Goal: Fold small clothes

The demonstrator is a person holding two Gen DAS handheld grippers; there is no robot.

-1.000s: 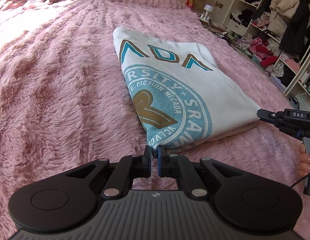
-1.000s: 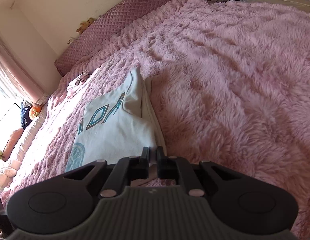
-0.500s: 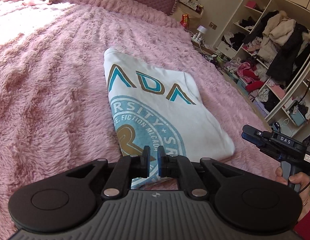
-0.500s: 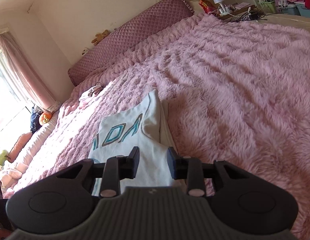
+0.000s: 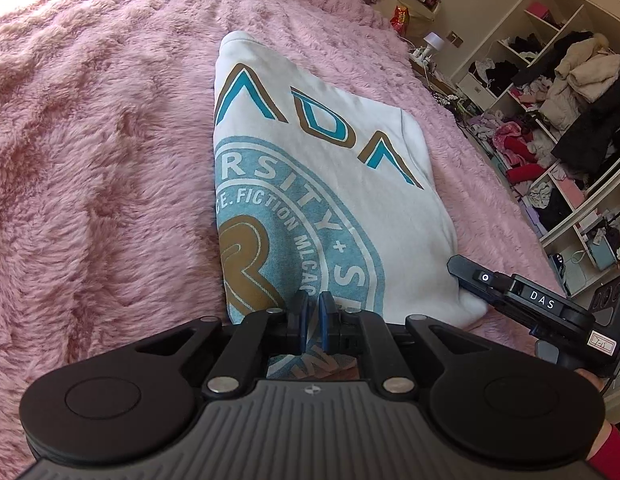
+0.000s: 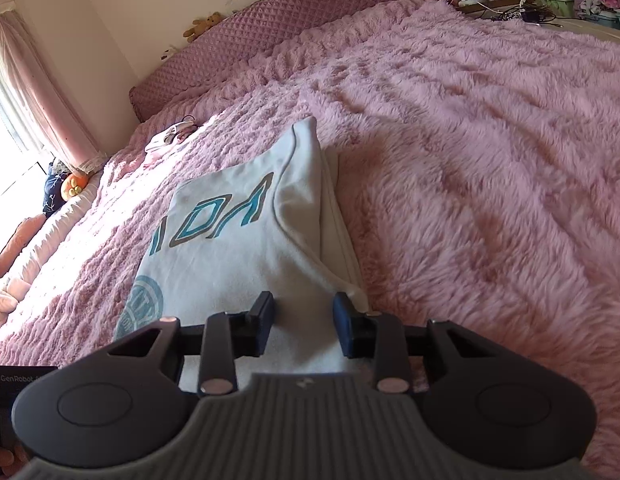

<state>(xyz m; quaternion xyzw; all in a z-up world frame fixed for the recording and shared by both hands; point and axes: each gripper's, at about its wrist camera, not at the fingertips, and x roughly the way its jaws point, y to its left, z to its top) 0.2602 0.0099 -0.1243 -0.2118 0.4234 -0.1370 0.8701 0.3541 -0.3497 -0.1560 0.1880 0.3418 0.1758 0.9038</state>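
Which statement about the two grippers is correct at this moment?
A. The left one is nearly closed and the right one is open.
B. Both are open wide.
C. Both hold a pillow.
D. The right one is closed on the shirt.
A: the left gripper shows only a thin gap between its fingers, while the right gripper has its fingers spread apart above the folded white shirt.

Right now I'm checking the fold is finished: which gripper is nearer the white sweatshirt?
Too close to call. The left gripper is at the white sweatshirt's near edge, jaws almost shut; the right gripper is over its other near corner, jaws open.

Bright daylight from window, glare on blanket, fisheye-bent edges, sharp focus
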